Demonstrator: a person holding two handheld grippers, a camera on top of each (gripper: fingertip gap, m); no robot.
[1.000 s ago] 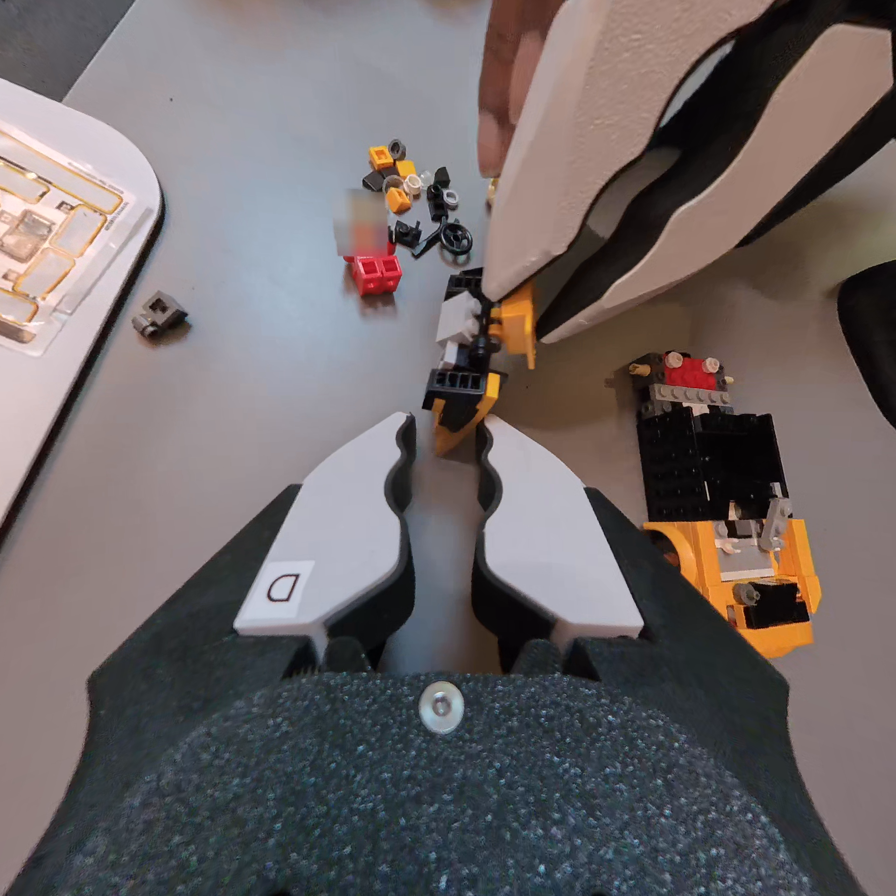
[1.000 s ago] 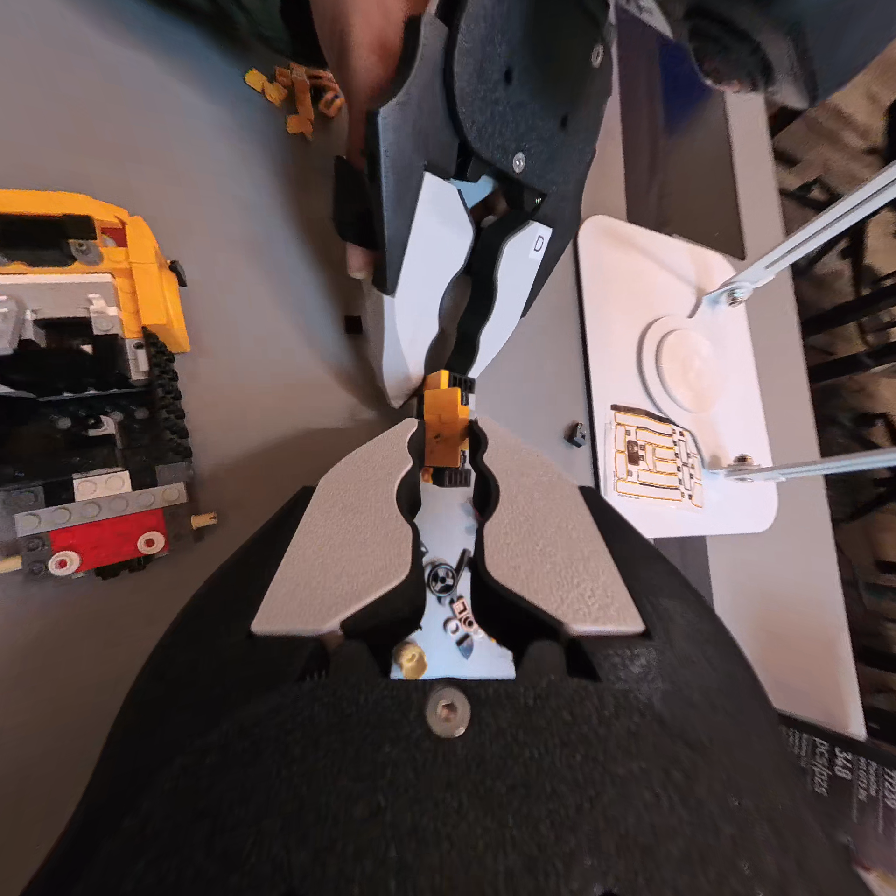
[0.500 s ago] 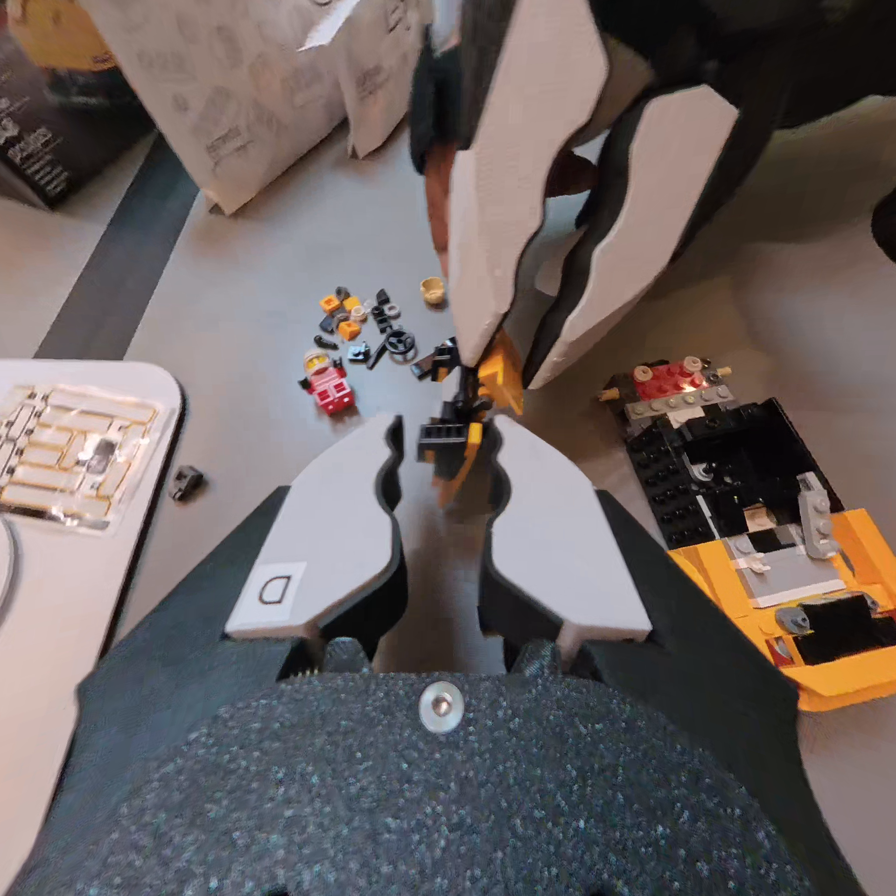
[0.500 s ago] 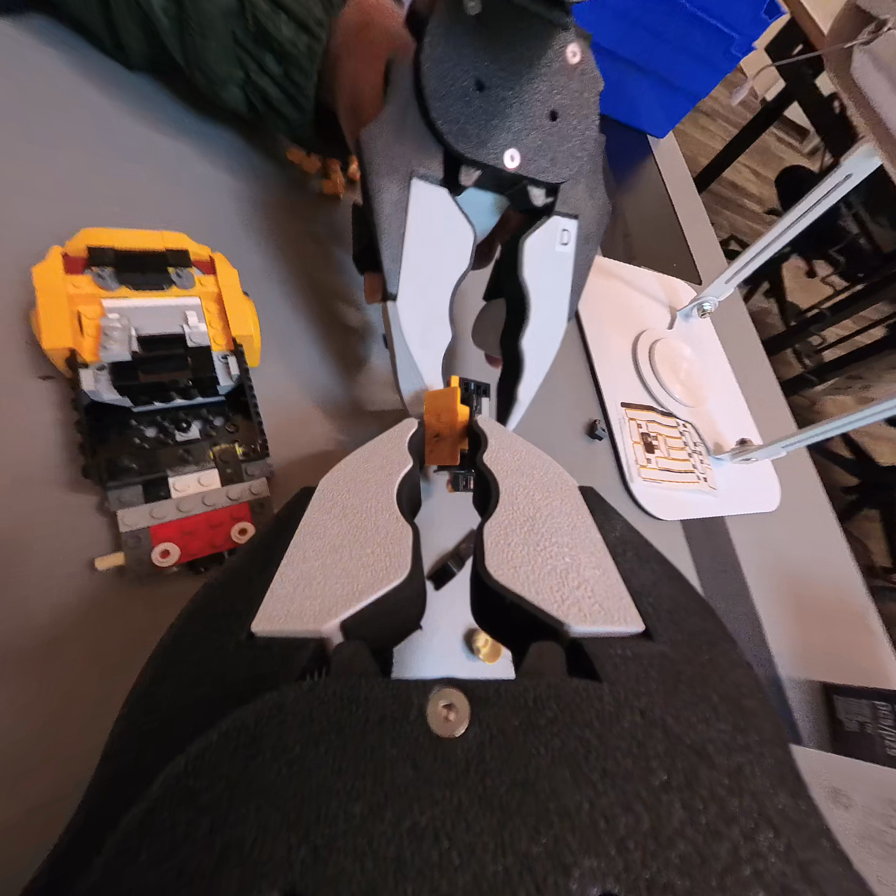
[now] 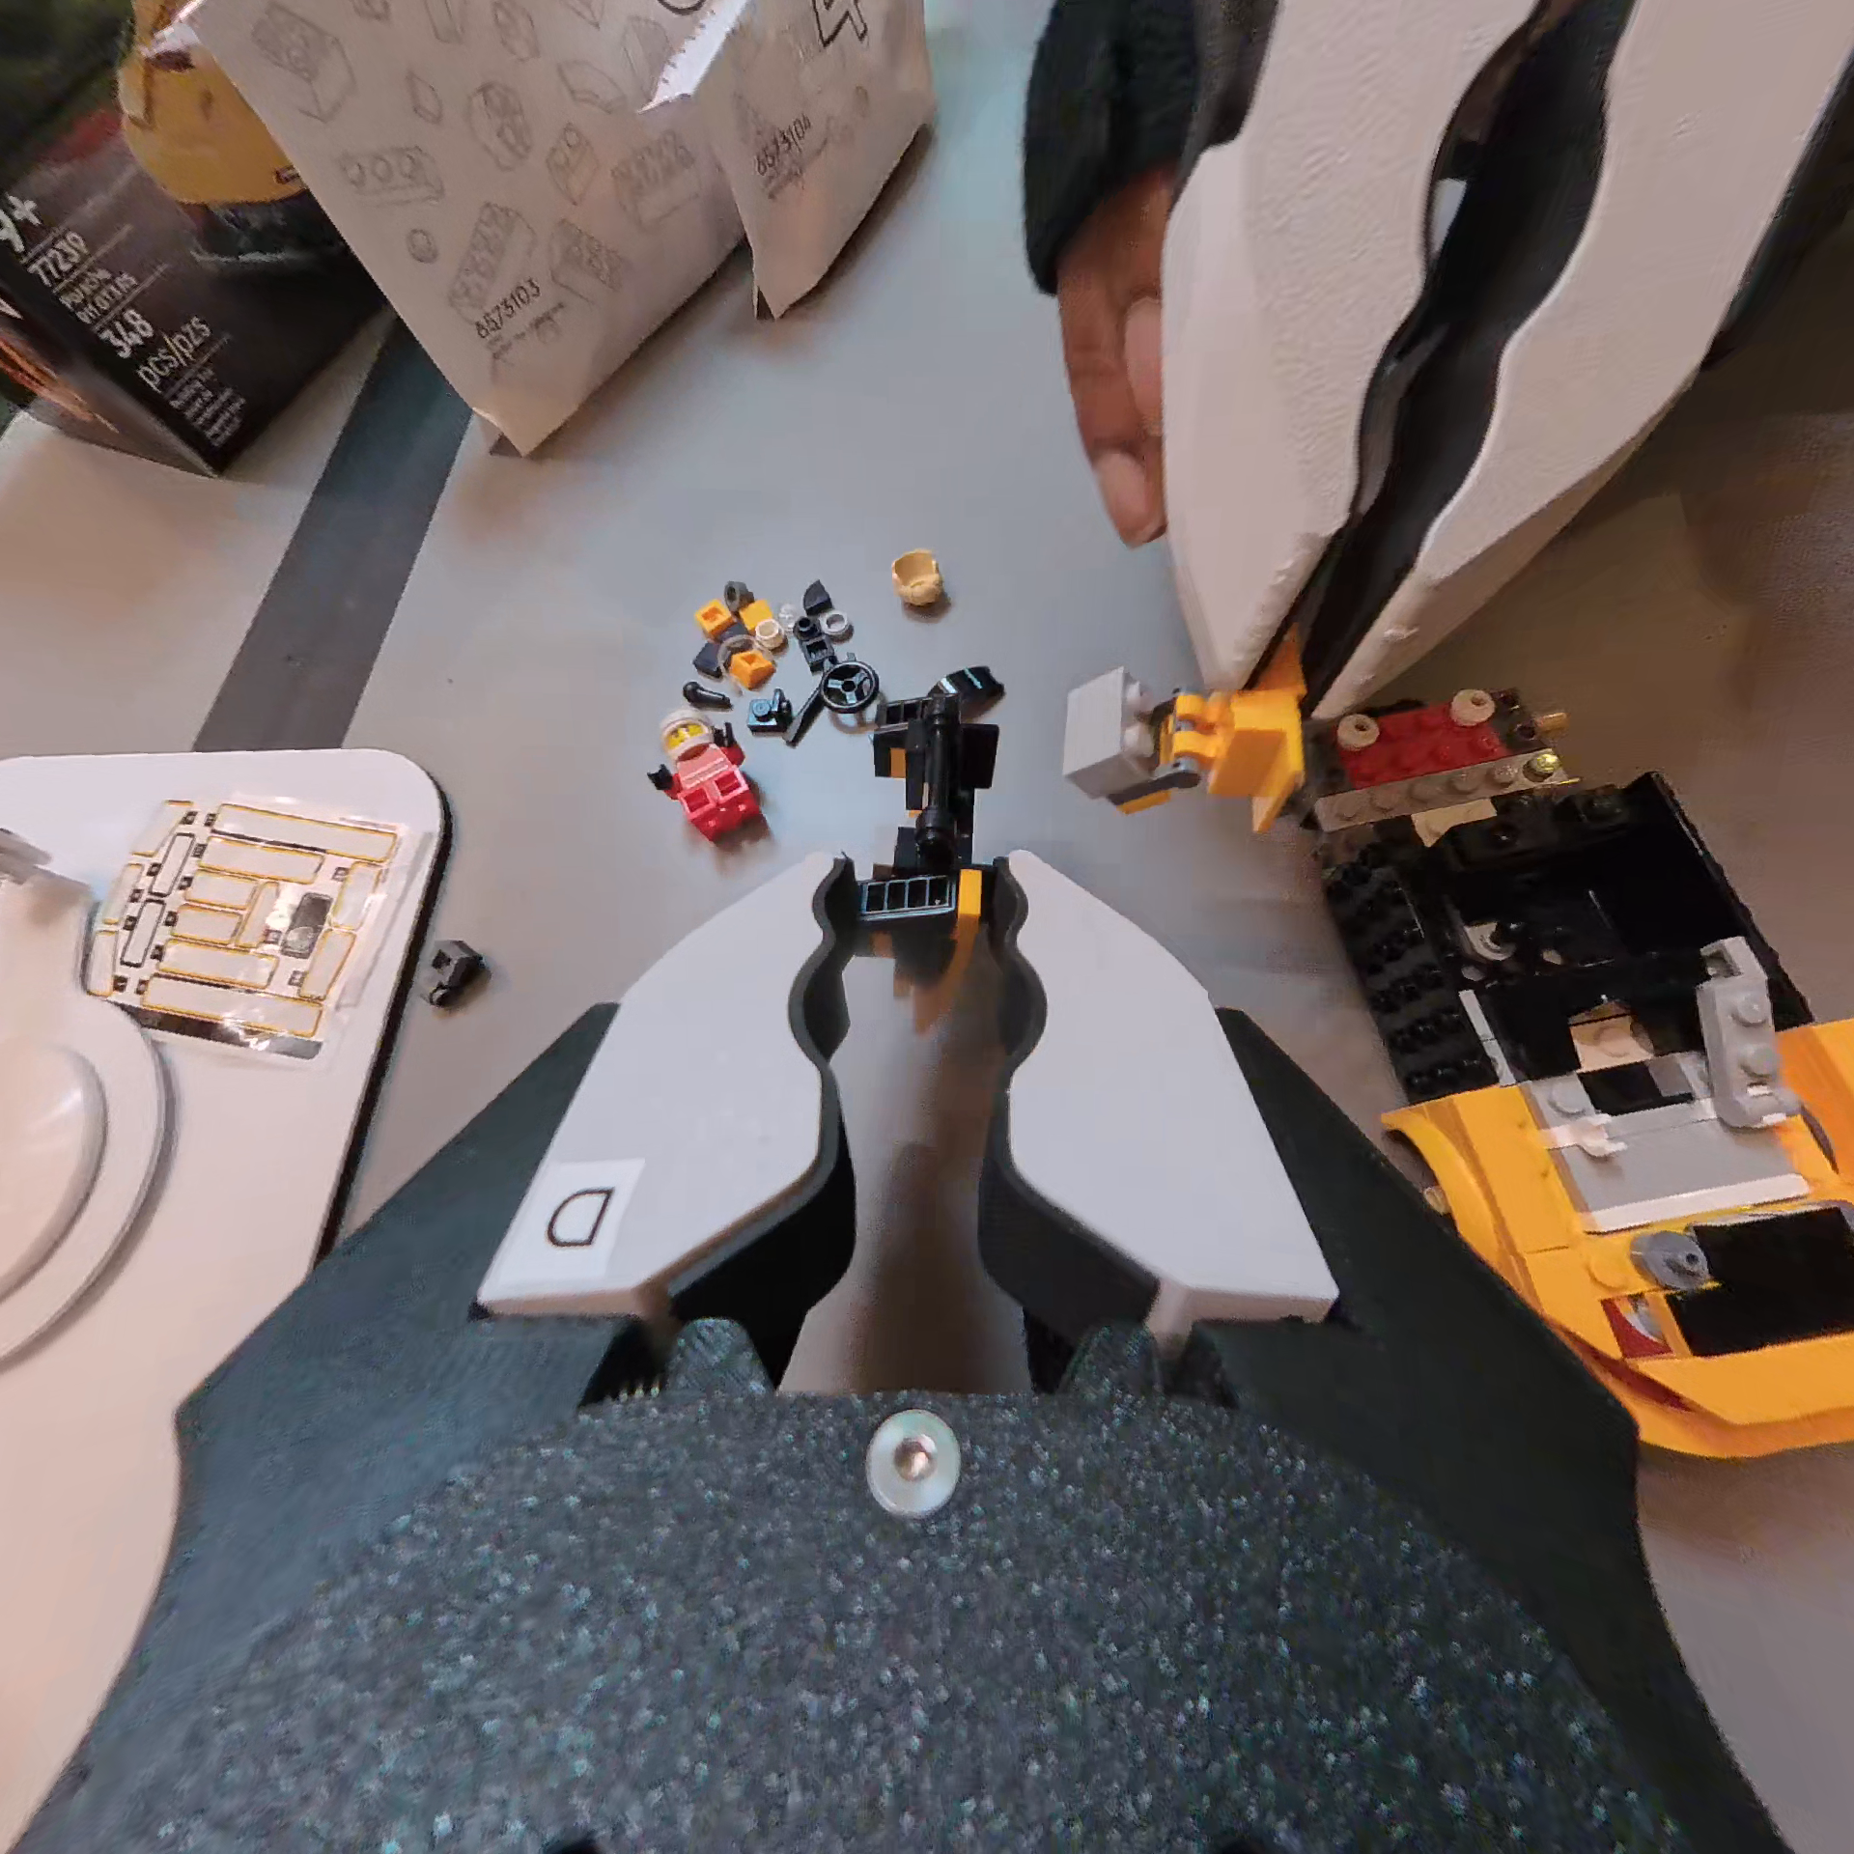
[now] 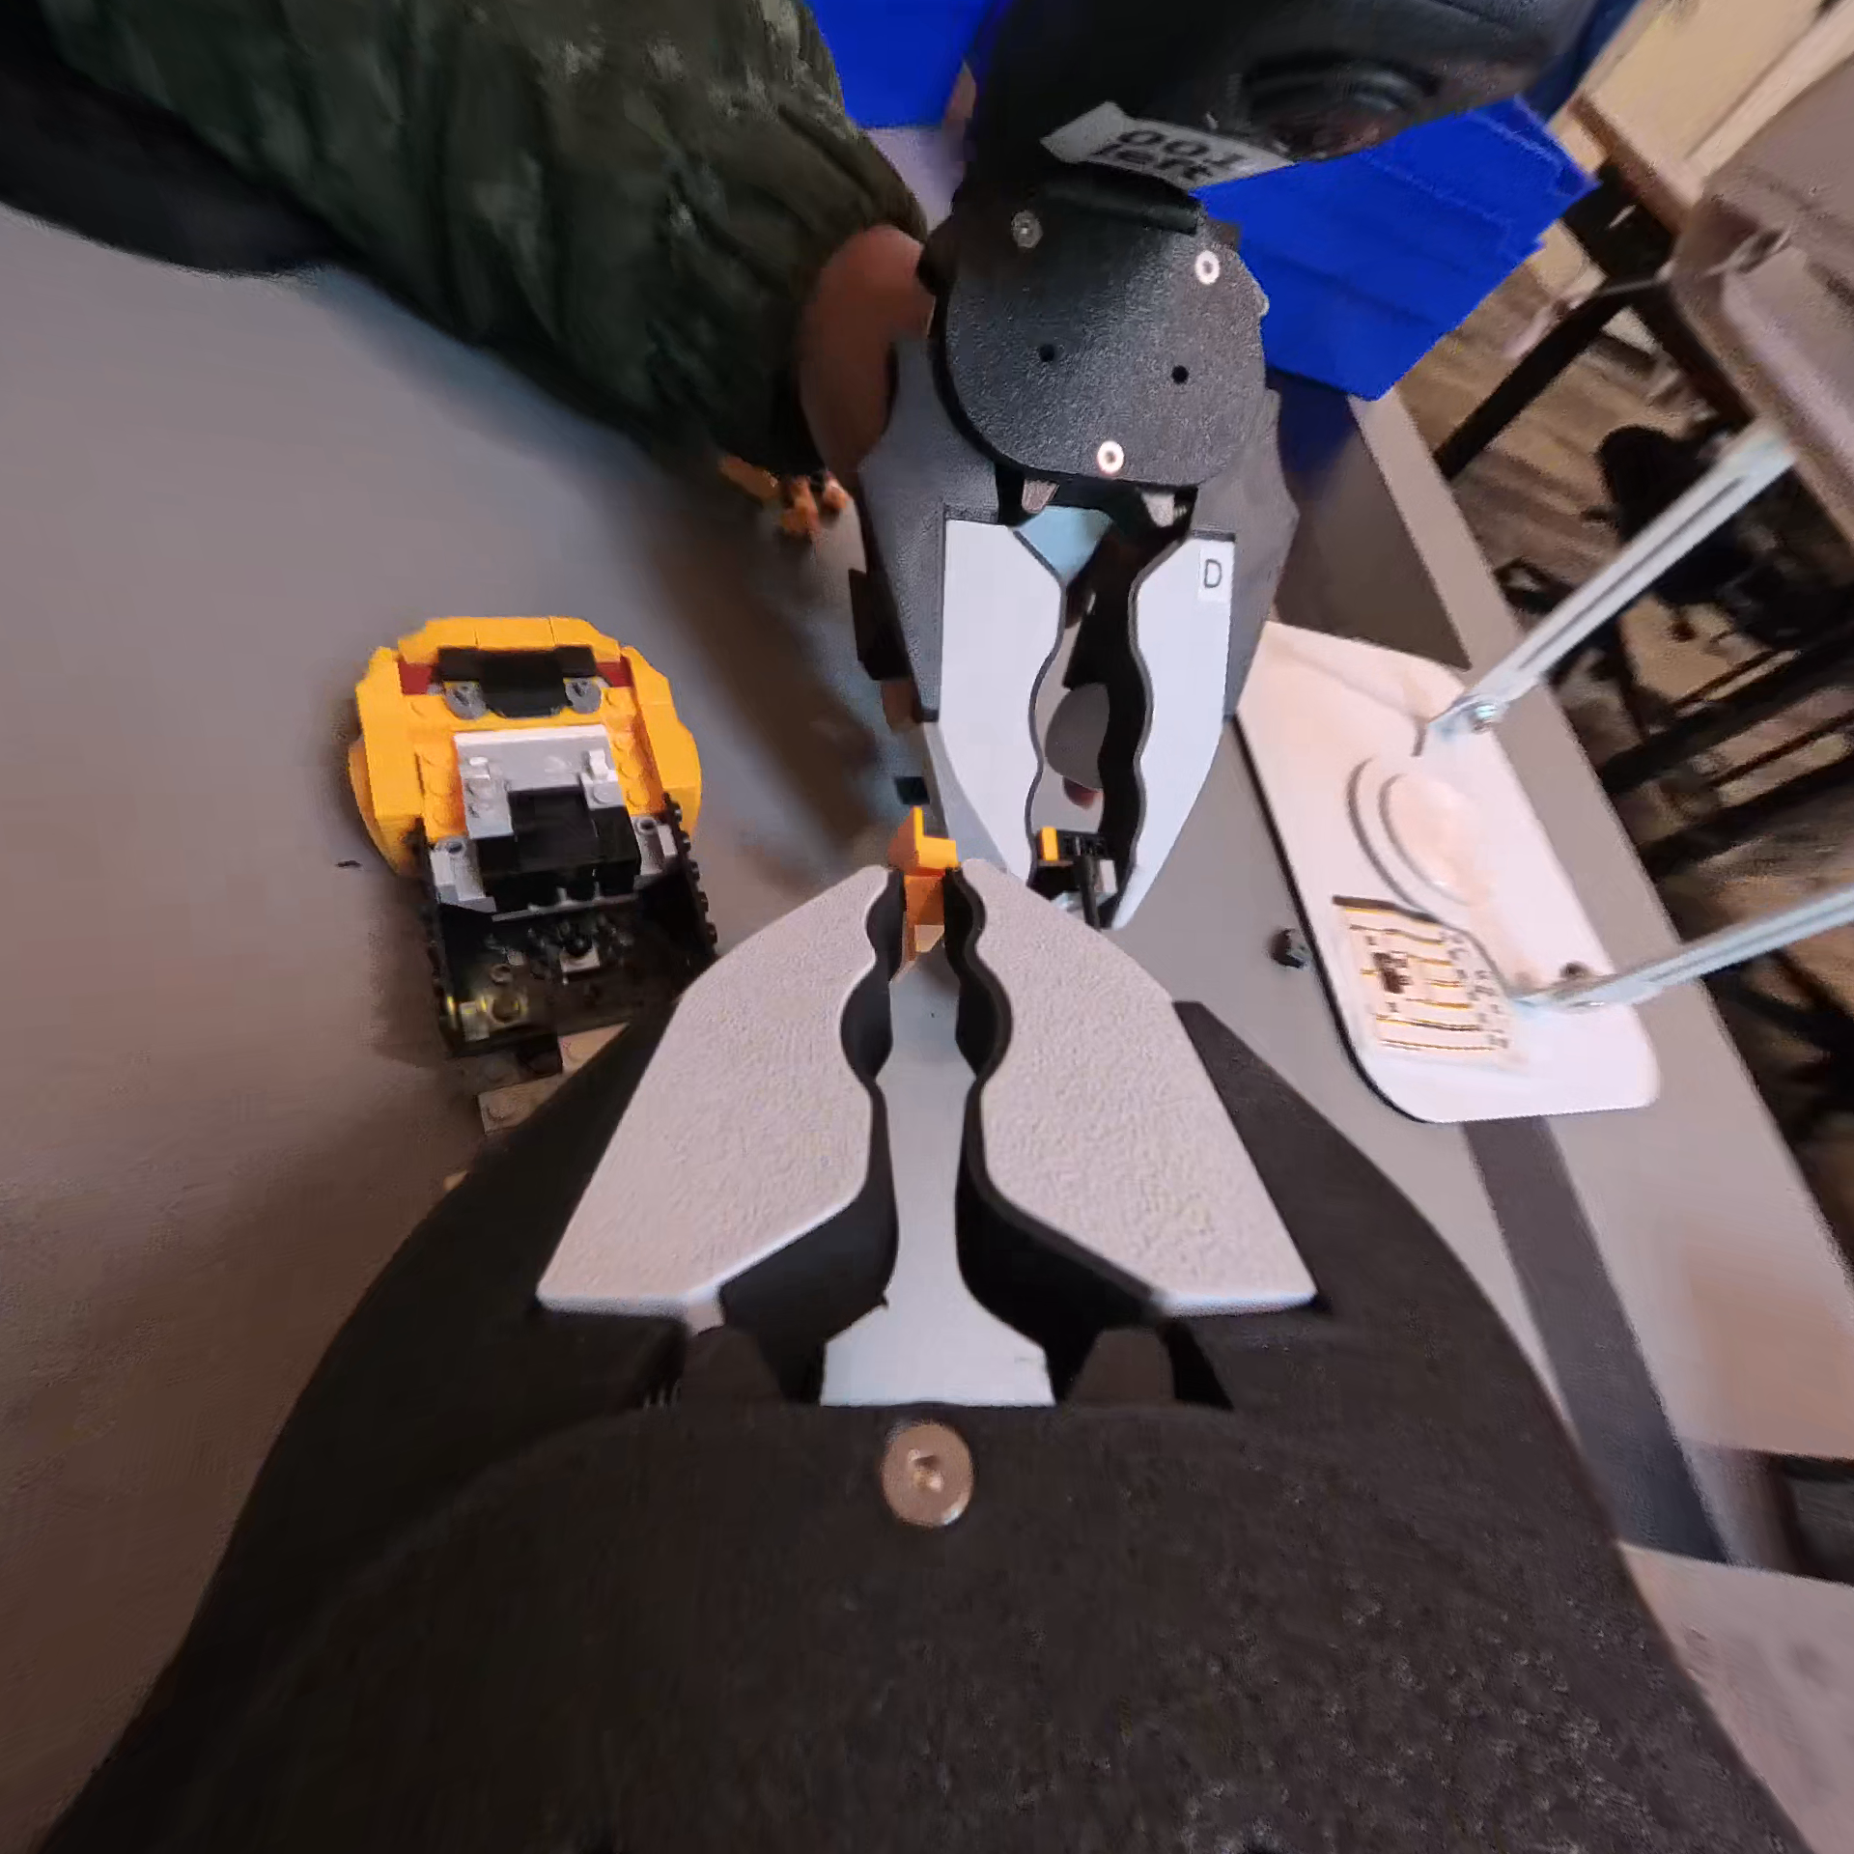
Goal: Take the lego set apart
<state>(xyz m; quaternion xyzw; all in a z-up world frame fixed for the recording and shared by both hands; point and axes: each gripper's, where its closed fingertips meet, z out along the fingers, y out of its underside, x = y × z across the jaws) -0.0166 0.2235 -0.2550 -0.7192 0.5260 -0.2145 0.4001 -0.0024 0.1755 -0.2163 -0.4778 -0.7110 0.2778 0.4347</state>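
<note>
The left gripper clamped a black-and-orange lego piece at frame centre; the right gripper pinched an orange-and-grey chunk at right, beside the half-stripped car.

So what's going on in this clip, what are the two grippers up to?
A person is taking a Lego car apart with two handheld grippers. The left gripper is shut on a black-and-orange chunk; the right gripper is shut on an orange-and-grey chunk, and the two chunks are apart. The half-stripped yellow car sits on the grey table, with a minifigure and loose small parts nearby.
</note>
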